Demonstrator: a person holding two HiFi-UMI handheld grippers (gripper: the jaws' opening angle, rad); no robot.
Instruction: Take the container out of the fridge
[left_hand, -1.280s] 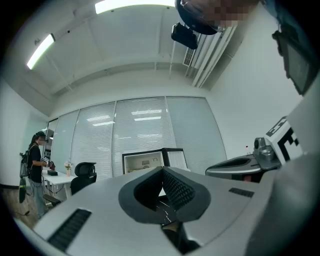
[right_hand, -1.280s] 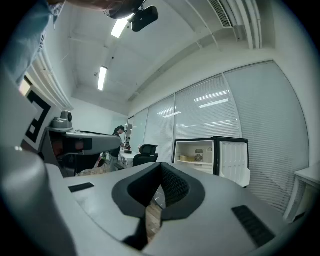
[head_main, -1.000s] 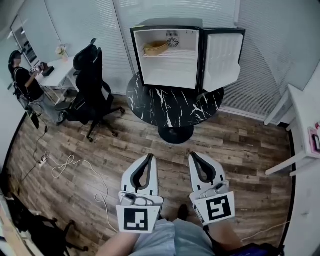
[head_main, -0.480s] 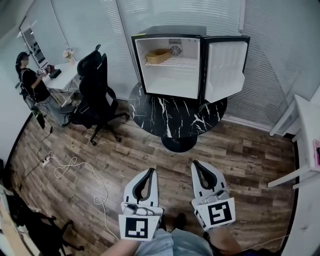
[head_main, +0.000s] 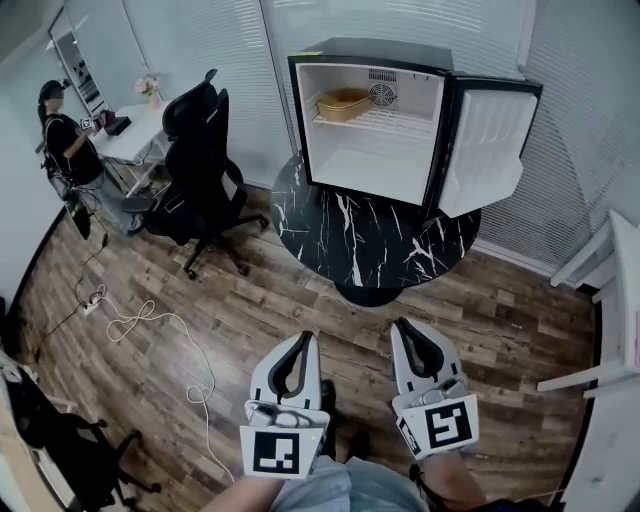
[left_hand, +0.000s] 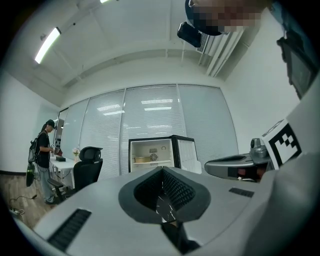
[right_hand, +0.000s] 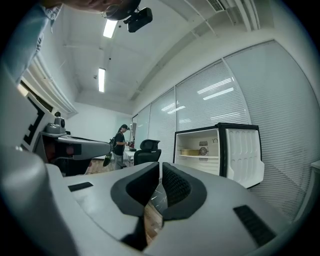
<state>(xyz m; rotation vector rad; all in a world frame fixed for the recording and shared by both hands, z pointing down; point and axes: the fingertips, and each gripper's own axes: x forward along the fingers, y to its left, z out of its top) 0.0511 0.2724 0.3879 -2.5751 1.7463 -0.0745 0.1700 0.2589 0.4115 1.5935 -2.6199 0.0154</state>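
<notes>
A small black fridge (head_main: 372, 130) stands on a round black marble table (head_main: 370, 235), its door (head_main: 490, 140) swung open to the right. A shallow tan container (head_main: 343, 104) sits on the fridge's top shelf; it also shows in the left gripper view as the container (left_hand: 141, 159) and in the right gripper view as the container (right_hand: 190, 152). Both grippers are held low over the wood floor, far short of the table. My left gripper (head_main: 298, 345) is shut and empty. My right gripper (head_main: 408, 330) has its jaws opening, a thin gap between them, nothing inside.
A black office chair (head_main: 200, 170) stands left of the table. A person (head_main: 65, 140) stands by a white desk (head_main: 135, 130) at far left. A white cable (head_main: 150, 325) lies on the floor. A white table (head_main: 610, 300) lines the right wall.
The view has shifted left and closer, so the fridge and table now sit further right and larger. Both grippers keep their low place in front of me.
</notes>
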